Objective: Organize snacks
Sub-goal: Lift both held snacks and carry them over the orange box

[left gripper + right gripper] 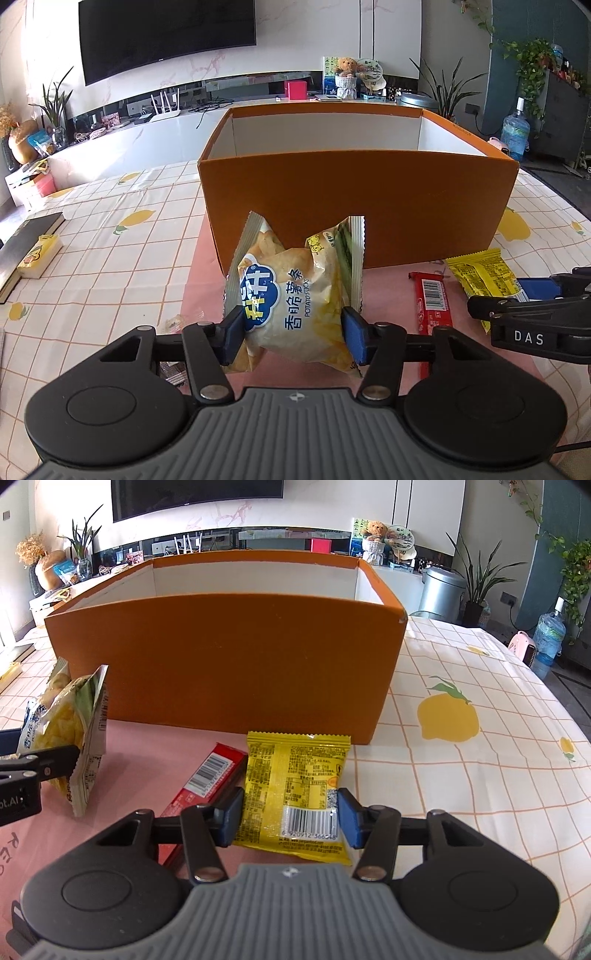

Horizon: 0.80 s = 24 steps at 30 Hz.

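Left gripper (291,334) clamps one chip bag (295,295), held upright off the counter (461,775). Right gripper (290,818) straddles one yellow packet (299,794) lying flat, blue pads at its sides; whether it is gripping cannot be told. One red bar (207,779) lies just left of the packet. One orange box (229,672), open-topped, stands directly beyond both grippers, long axis left to right; each load must probably rise over its near wall.

I see the potato stick bag (295,291) upright at centre, the yellow packet (295,794) flat beside the red bar (207,779), the orange box (225,657) behind.
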Each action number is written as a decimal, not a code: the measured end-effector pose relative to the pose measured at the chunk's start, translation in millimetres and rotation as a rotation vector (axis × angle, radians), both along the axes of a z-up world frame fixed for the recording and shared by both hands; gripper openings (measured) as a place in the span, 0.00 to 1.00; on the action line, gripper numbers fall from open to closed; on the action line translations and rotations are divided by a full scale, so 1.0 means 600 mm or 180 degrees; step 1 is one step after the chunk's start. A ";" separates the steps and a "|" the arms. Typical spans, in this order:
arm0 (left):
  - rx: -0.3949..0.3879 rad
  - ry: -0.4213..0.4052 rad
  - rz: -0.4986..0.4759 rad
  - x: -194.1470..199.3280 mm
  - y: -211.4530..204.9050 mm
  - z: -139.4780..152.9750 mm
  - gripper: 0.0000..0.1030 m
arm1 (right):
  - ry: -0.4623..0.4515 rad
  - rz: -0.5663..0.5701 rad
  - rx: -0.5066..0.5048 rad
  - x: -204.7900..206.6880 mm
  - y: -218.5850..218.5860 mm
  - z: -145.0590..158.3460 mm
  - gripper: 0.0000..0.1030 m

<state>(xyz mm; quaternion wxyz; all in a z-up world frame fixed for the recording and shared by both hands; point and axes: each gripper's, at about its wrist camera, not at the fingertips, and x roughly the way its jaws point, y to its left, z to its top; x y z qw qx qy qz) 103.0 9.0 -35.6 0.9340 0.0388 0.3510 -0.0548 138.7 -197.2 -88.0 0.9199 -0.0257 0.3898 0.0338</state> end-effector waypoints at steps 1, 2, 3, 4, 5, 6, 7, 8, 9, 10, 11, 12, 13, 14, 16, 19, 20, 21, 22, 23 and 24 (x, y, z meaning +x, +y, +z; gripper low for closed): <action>0.0003 0.0000 -0.0011 -0.004 -0.001 0.003 0.61 | 0.0001 0.0005 0.0007 -0.005 0.000 0.002 0.50; 0.0001 -0.0005 -0.0021 -0.008 -0.001 0.005 0.61 | 0.0001 0.0016 0.0016 -0.010 0.000 0.005 0.50; -0.0005 -0.0006 -0.0030 -0.012 -0.001 0.009 0.61 | -0.0004 0.0031 0.0022 -0.018 0.000 0.009 0.50; -0.0014 -0.0007 -0.0038 -0.016 -0.001 0.012 0.61 | -0.0014 0.0048 0.0022 -0.024 0.001 0.013 0.50; -0.0026 -0.0010 -0.0044 -0.019 -0.001 0.016 0.61 | -0.0028 0.0065 0.0019 -0.031 0.002 0.017 0.50; -0.0037 -0.0011 -0.0048 -0.021 -0.001 0.021 0.61 | -0.0044 0.0081 0.0018 -0.037 0.002 0.021 0.50; -0.0040 -0.0015 -0.0045 -0.024 -0.001 0.025 0.61 | -0.0062 0.0091 0.0020 -0.042 0.003 0.025 0.50; -0.0034 -0.0016 -0.0039 -0.027 -0.001 0.030 0.61 | -0.0080 0.0097 0.0024 -0.047 0.003 0.030 0.50; -0.0025 -0.0017 -0.0030 -0.030 0.001 0.033 0.61 | -0.0098 0.0104 0.0034 -0.051 0.002 0.035 0.50; -0.0021 -0.0022 -0.0019 -0.033 0.001 0.037 0.61 | -0.0121 0.0112 0.0047 -0.056 0.002 0.041 0.50; -0.0027 -0.0031 -0.0010 -0.036 0.002 0.043 0.61 | -0.0147 0.0122 0.0062 -0.061 0.002 0.048 0.50; -0.0040 -0.0044 -0.0009 -0.042 0.001 0.048 0.61 | -0.0174 0.0136 0.0076 -0.066 0.002 0.055 0.50; -0.0052 -0.0058 -0.0006 -0.045 -0.001 0.052 0.61 | -0.0199 0.0153 0.0092 -0.072 0.001 0.061 0.50; -0.0063 -0.0073 -0.0004 -0.048 -0.001 0.057 0.61 | -0.0219 0.0165 0.0107 -0.076 0.001 0.068 0.50; -0.0078 -0.0106 -0.0002 -0.053 -0.003 0.069 0.60 | -0.0263 0.0187 0.0146 -0.086 0.002 0.080 0.50; -0.0099 -0.0179 -0.0010 -0.056 -0.006 0.088 0.60 | -0.0325 0.0206 0.0167 -0.099 0.004 0.102 0.50; -0.0108 -0.0200 -0.0015 -0.056 -0.006 0.095 0.60 | -0.0347 0.0208 0.0171 -0.102 0.004 0.110 0.50; -0.0123 -0.0225 -0.0027 -0.056 -0.007 0.103 0.60 | -0.0366 0.0211 0.0178 -0.104 0.003 0.118 0.50; -0.0139 -0.0248 -0.0039 -0.054 -0.008 0.111 0.60 | -0.0387 0.0220 0.0186 -0.105 0.002 0.126 0.50; -0.0152 -0.0270 -0.0057 -0.053 -0.010 0.119 0.60 | -0.0412 0.0231 0.0193 -0.107 0.003 0.133 0.50; -0.0166 -0.0295 -0.0074 -0.051 -0.011 0.127 0.60 | -0.0435 0.0244 0.0196 -0.107 0.004 0.142 0.50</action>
